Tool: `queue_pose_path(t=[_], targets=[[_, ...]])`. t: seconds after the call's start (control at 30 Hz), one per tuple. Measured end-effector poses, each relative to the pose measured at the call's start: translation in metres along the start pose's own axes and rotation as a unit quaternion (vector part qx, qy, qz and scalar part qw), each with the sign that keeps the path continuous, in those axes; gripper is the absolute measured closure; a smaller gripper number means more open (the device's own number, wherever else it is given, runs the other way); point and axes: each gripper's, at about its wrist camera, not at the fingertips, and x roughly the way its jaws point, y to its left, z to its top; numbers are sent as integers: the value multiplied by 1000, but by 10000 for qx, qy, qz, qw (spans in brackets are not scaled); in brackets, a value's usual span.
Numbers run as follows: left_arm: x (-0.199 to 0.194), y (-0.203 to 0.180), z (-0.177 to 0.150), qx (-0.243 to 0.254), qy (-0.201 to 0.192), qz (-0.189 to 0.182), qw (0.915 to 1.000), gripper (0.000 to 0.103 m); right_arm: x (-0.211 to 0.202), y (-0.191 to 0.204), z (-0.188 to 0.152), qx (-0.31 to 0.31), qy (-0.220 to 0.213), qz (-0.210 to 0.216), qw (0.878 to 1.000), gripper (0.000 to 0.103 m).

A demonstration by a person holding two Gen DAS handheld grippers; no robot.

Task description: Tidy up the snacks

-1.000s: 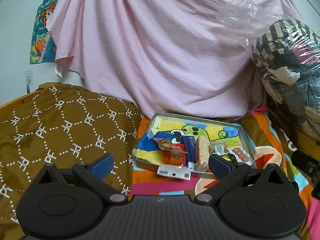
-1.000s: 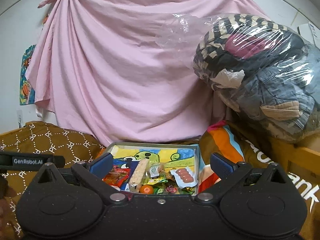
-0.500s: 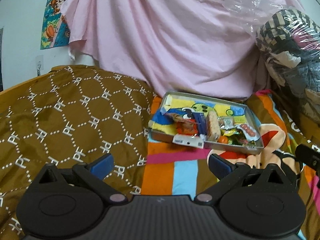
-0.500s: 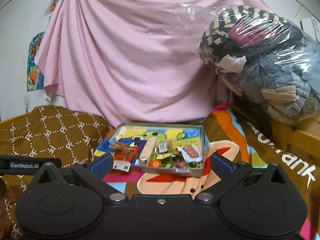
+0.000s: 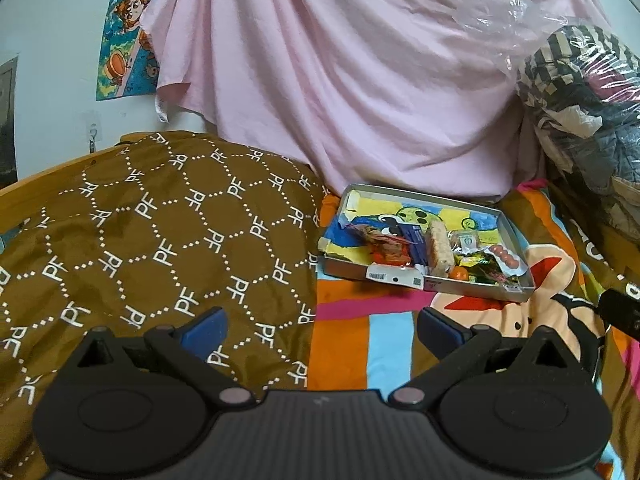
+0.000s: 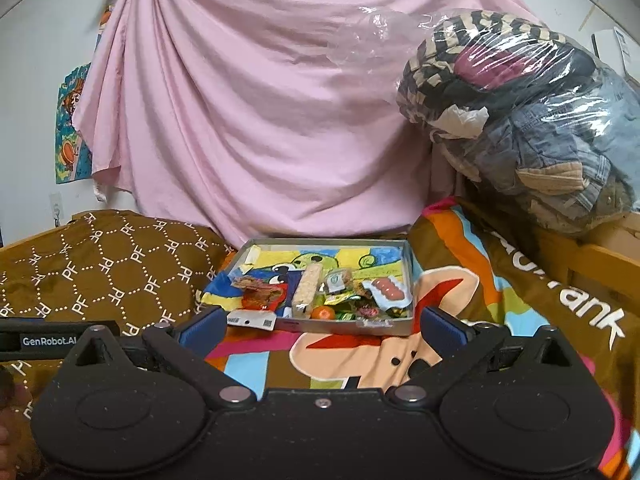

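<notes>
Several snacks (image 6: pixel 320 296) lie heaped in the near half of my metal tray (image 6: pixel 409 264), an orange sweet (image 6: pixel 323 313) at its front wall. Over the tray's front-left rim hangs a white barcoded packet (image 5: pixel 394 276). Beneath the tray is a striped blanket (image 6: pixel 452 264); left of it, a brown quilt (image 5: pixel 160 240). Behind hangs a pink sheet (image 6: pixel 260 120). I hold my left gripper (image 5: pixel 322 326) and right gripper (image 6: pixel 320 326) short of the tray, both spread wide, empty.

Both wrist views toward shared tray (image 5: pixel 436 276)
</notes>
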Motion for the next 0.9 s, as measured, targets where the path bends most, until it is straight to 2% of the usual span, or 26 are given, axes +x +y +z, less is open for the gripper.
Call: queue_pose_path(t=[0.23,0.47,0.63,0.83,0.9], targets=[[-5,8,-9,96,-166,116,9997,0,-7,8,-13,176,-58,-48,9998,1],[-3,13,-13,179,-283,37,9994,0,-10,5,-26,94,-231,-3,9997,1],[5,13,-19,232,-357,16,9991,0,0,-1,-34,216,-241,-61,9995,1],[25,12,-20,181,-617,-89,9979,0,22,-1,-41,63,-300,-24,9995,1],[33,11,-18,171,-544,-136,9983,0,31,-2,-42,44,-251,-34,9997,1]])
